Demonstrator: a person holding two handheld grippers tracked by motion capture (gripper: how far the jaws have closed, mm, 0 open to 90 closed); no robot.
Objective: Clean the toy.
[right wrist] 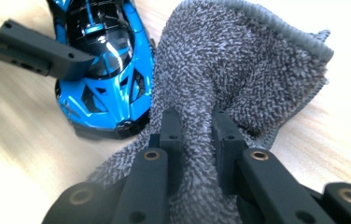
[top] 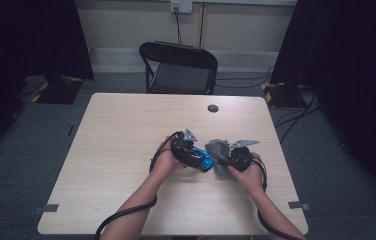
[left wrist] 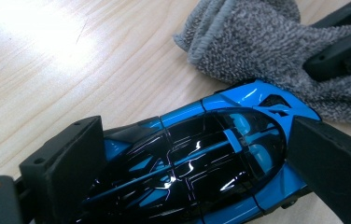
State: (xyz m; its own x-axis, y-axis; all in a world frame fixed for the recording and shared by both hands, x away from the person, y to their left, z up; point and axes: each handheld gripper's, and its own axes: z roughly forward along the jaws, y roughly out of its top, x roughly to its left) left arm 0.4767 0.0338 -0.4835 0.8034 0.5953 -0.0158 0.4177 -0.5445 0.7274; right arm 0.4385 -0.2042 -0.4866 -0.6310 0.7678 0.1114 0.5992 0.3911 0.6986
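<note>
High view: left gripper (top: pixel 198 159) and right gripper (top: pixel 226 159) meet near the middle of the pale wood surface (top: pixel 126 140), toward its near right part. The blue toy car (top: pixel 205 161) sits between them, the grey cloth (top: pixel 218 150) just right of it. A black folding chair (top: pixel 178 67) stands beyond the far edge, and a round dark grommet (top: pixel 213 108) marks the far part of the surface. Left gripper view: jaws set wide, one pad on each side of the blue toy car (left wrist: pixel 201 158), clamped on its body; the grey cloth (left wrist: pixel 267 51) lies just beyond, touching the car's end. Right gripper view: jaws nearly together, pinching a fold of the grey cloth (right wrist: pixel 239 74); the cloth drapes against the blue toy car (right wrist: pixel 103 88), with the left gripper's jaw across the car's roof.
</note>
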